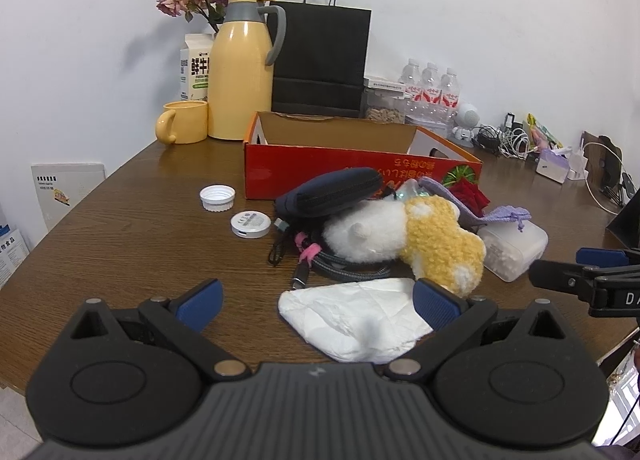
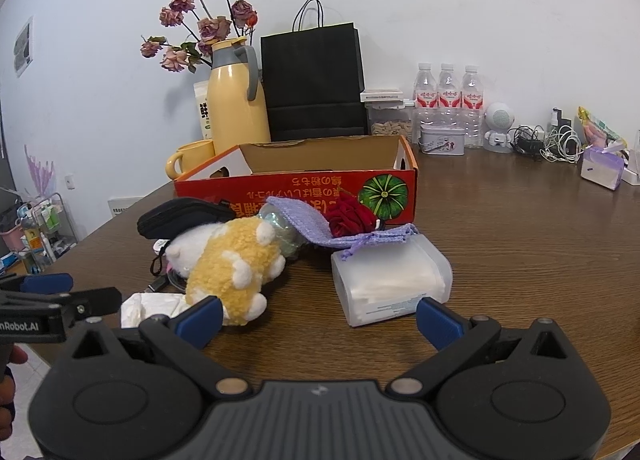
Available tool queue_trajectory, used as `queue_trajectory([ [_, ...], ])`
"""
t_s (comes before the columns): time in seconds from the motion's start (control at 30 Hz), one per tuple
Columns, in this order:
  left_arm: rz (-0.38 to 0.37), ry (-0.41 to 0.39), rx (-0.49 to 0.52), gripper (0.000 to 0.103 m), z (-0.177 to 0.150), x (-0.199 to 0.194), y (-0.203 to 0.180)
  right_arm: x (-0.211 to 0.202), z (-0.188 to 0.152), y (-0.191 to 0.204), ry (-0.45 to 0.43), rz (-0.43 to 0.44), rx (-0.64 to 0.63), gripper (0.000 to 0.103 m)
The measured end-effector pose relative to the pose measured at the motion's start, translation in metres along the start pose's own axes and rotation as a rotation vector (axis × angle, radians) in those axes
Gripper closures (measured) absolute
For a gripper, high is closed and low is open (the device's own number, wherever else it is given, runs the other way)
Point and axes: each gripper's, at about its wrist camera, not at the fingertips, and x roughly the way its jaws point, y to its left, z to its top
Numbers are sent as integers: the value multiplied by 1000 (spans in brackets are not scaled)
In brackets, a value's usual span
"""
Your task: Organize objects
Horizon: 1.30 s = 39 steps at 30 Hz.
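1. Left gripper (image 1: 316, 306) spread wide, blue fingertips (image 1: 200, 302) apart, low over the wooden table (image 1: 132, 244), holding nothing.
2. Crumpled white tissue (image 1: 356, 324) lying flat between those fingers, touched by neither.
3. Right gripper (image 2: 318, 318) likewise wide apart and empty, facing the clear plastic box (image 2: 390, 284).
4. Just behind the tissue: yellow-and-white plush toy (image 1: 408, 238), resting on coiled cables (image 1: 340, 266), dark zip pouch (image 1: 332, 189) leaning behind it.
5. Purple knit bag (image 2: 340, 232) draped over the plastic box, red rose (image 2: 350, 215) beside it.
6. Red cardboard box (image 1: 360, 171) standing open behind the pile, nothing visible inside.
7. Loose on the left: white bottle cap (image 1: 218, 197) and round white case (image 1: 251, 223).
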Motion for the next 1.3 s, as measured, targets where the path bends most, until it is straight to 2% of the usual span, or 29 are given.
queue_trajectory([
  [0.07,9,-2,-8,0,1,2,6,2,0,-3,-1,-15,-5,0],
  [0.27,100,-20,-5,0,-1,6,30,17,-3,-17,9,-65,-22,0],
  [0.3,111,-11,-6,5,-3,8,36,20,-3,-19,10,-72,-30,0],
  [0.37,127,23,-17,20,-5,12,48,28,-3,-23,7,-87,-50,0],
  [0.4,132,38,-26,31,-7,13,53,33,-2,-25,8,-93,-59,0],
  [0.43,135,54,-39,37,-8,14,58,38,0,-27,10,-94,-67,0],
  [0.57,167,67,-40,43,-15,13,68,60,4,-36,36,-99,-93,0],
  [0.63,163,81,-63,57,-16,15,74,70,6,-39,48,-88,-103,0],
  [0.7,165,85,-75,62,-17,16,77,78,10,-40,65,-66,-104,0],
  [0.8,163,80,-69,76,-17,17,78,86,15,-39,68,-62,-123,0],
  [0.87,150,77,-68,76,-17,17,78,93,17,-39,78,-58,-125,4],
  [0.93,146,73,-60,76,-17,18,76,98,18,-39,89,-53,-122,19],
  [1.13,120,67,-55,77,-14,20,73,93,15,-39,87,-28,-123,20],
  [1.3,84,25,-51,77,-4,12,63,68,11,-39,56,-20,-108,21],
])
